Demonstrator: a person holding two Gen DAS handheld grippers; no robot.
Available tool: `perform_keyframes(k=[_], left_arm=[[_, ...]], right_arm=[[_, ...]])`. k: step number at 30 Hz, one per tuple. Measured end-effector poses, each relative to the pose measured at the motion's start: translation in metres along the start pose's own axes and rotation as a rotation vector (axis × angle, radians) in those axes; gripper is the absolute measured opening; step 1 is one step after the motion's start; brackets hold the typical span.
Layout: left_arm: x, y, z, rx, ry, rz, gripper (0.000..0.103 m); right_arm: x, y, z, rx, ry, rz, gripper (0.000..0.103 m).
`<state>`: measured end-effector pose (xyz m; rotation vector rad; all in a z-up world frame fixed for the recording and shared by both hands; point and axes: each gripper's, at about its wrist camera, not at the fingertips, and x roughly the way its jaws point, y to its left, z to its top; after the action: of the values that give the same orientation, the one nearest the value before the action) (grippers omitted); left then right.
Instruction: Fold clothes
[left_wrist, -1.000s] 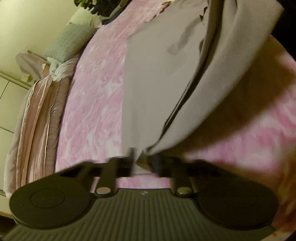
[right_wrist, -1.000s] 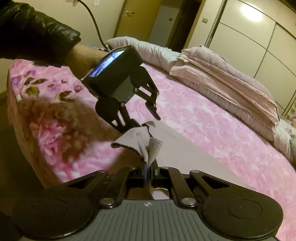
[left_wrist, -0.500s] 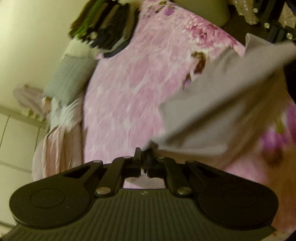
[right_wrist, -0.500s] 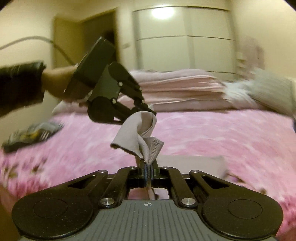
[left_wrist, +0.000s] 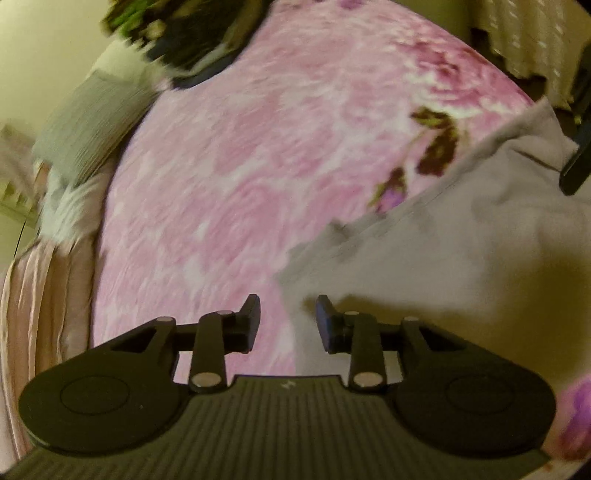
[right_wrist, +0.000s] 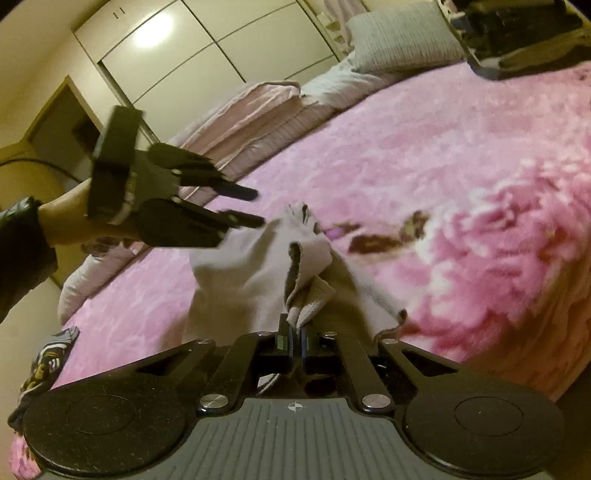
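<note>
A wide bed fills both views, covered by a pink floral blanket (right_wrist: 424, 155). Every place below is given relative to this blanket.

Along the blanket's far side lies a folded pale pink quilt (right_wrist: 251, 110), with a grey ribbed pillow (right_wrist: 402, 37) at its head end. A dark patterned garment (left_wrist: 192, 33) sits blurred at the blanket's far end in the left wrist view. Another small patterned item (right_wrist: 48, 362) rests at the blanket's near left edge in the right wrist view; what it is cannot be told.

The grey garment (right_wrist: 258, 280), the piece being folded, lies near the blanket's foot edge, partly flat and partly lifted. Its long axis appears to run from the right tongs away toward the left tongs, across the blanket.

The right tongs (right_wrist: 294, 338) are clenched on a bunched corner of the grey garment, holding it raised off the blanket. This is the only hand with a grip.

The left tongs (left_wrist: 286, 314) are released, jaws spread wide and holding nothing. They hover just above the blanket, with the garment's free edge (left_wrist: 424, 251) lying just ahead and to their right. In the right wrist view these left tongs (right_wrist: 255, 206) point at the garment's far corner, close but apart from it.

The coming move likely turns on the left tongs reaching that near edge.
</note>
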<state>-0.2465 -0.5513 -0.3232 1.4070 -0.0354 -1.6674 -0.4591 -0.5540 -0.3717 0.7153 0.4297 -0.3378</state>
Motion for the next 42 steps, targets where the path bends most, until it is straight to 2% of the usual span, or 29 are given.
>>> perform_keyframes(k=[4,8,12,16,18,20,22,25,27,29,31,32,35,36,37,39,42], left_arm=[[-0.025,-0.004,-0.03,-0.084,0.014,-0.004,0.029],[-0.028,-0.019,-0.053,-0.134,0.045,-0.014,0.029],[-0.018,-0.024,-0.064,-0.194,0.044,-0.005,0.029],[-0.022,-0.013,-0.072,-0.262,0.003,-0.02,0.03],[-0.031,-0.005,-0.081,-0.28,-0.012,-0.004,0.031],[-0.041,-0.003,-0.09,-0.274,-0.022,0.014,0.032],[-0.051,-0.007,-0.1,-0.246,-0.021,0.033,0.032],[-0.065,-0.024,-0.114,-0.175,-0.033,0.049,0.035],[-0.073,-0.037,-0.121,-0.141,-0.051,0.055,0.038],[-0.079,-0.051,-0.125,-0.101,-0.076,0.062,0.047],[-0.081,-0.065,-0.128,-0.048,-0.1,0.071,0.055],[-0.081,-0.071,-0.127,-0.016,-0.11,0.074,0.056],[-0.076,-0.091,-0.125,0.115,-0.129,0.106,0.059],[-0.072,-0.096,-0.123,0.156,-0.133,0.116,0.059],[-0.068,-0.1,-0.121,0.189,-0.135,0.125,0.059],[-0.06,-0.104,-0.117,0.239,-0.151,0.145,0.059],[-0.053,-0.108,-0.109,0.323,-0.183,0.179,0.058]], right_arm=[[-0.005,-0.008,0.002,0.051,-0.016,-0.013,0.0],[-0.013,-0.013,-0.003,0.084,-0.024,-0.106,0.001],[-0.031,-0.003,-0.004,0.034,-0.05,-0.206,0.001],[-0.04,0.02,-0.001,-0.055,-0.065,-0.204,0.003],[-0.039,0.033,0.001,-0.107,-0.069,-0.194,0.008],[-0.035,0.05,-0.001,-0.182,-0.053,-0.182,0.027],[-0.024,0.07,-0.004,-0.27,-0.01,-0.144,0.033],[0.0,0.111,-0.022,-0.48,0.102,-0.079,0.034],[0.019,0.133,-0.036,-0.612,0.174,-0.072,0.034],[0.041,0.15,-0.051,-0.738,0.246,-0.098,0.033],[0.058,0.158,-0.066,-0.859,0.292,-0.165,0.033],[0.067,0.158,-0.073,-0.913,0.316,-0.193,0.033],[0.074,0.161,-0.083,-1.045,0.313,-0.232,0.031],[0.073,0.162,-0.084,-1.071,0.3,-0.25,0.022],[0.071,0.162,-0.084,-1.082,0.292,-0.261,0.0],[0.065,0.157,-0.076,-1.037,0.287,-0.235,0.0],[0.05,0.15,-0.051,-0.889,0.27,-0.183,0.0]])
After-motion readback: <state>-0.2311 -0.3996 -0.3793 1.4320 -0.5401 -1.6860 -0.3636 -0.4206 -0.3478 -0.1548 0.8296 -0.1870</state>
